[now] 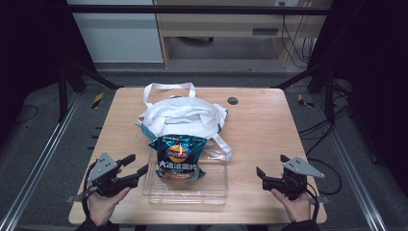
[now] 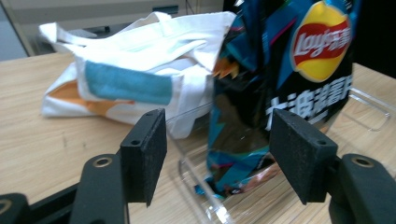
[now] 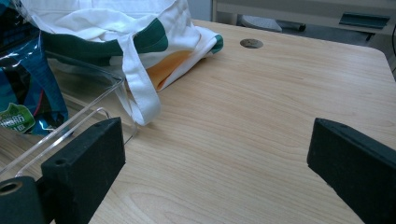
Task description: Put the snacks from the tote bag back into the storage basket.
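I see a wooden tabletop (image 1: 269, 130) with rounded corners, and a small dark round hole (image 1: 233, 100) sits in it toward the far edge, right of centre. A white cloth tote bag (image 1: 185, 115) with teal and orange patches lies crumpled at the middle, its straps trailing toward the far edge and the near right. Beyond the tabletop I make out a light wood cabinet (image 1: 226, 24) and black cables (image 1: 300, 43) on the grey floor (image 1: 43, 144). Black frame posts (image 1: 62, 86) stand at left and right.
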Motion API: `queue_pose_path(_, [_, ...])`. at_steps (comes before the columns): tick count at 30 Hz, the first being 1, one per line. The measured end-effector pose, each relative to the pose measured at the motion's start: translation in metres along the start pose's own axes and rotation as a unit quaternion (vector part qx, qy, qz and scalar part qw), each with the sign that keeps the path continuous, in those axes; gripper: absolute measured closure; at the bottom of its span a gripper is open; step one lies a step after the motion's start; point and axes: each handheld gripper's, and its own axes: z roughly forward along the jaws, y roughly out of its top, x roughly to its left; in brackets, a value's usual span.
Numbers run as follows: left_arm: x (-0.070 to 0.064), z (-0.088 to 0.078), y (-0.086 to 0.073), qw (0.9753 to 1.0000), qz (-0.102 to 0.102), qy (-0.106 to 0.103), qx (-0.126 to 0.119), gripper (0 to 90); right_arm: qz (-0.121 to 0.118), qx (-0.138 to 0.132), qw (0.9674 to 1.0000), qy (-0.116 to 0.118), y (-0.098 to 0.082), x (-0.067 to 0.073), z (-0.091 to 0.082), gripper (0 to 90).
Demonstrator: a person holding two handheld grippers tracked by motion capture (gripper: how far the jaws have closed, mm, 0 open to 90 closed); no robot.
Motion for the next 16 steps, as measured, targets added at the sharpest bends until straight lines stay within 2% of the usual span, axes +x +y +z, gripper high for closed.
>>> queue_pose_path(10, [0.022,0.002,-0.015,0.9992,-0.022,0.031,0.011,36.8,0.001,0.004,1.0000,-0.005,-0.001,-0.001,0.000,4.5])
queue_pose_path(16, [0.021,0.005,-0.016,0.9992,-0.007,0.037,0.016,37.4,0.001,0.006,1.0000,-0.008,-0.001,-0.002,0.001,4.5])
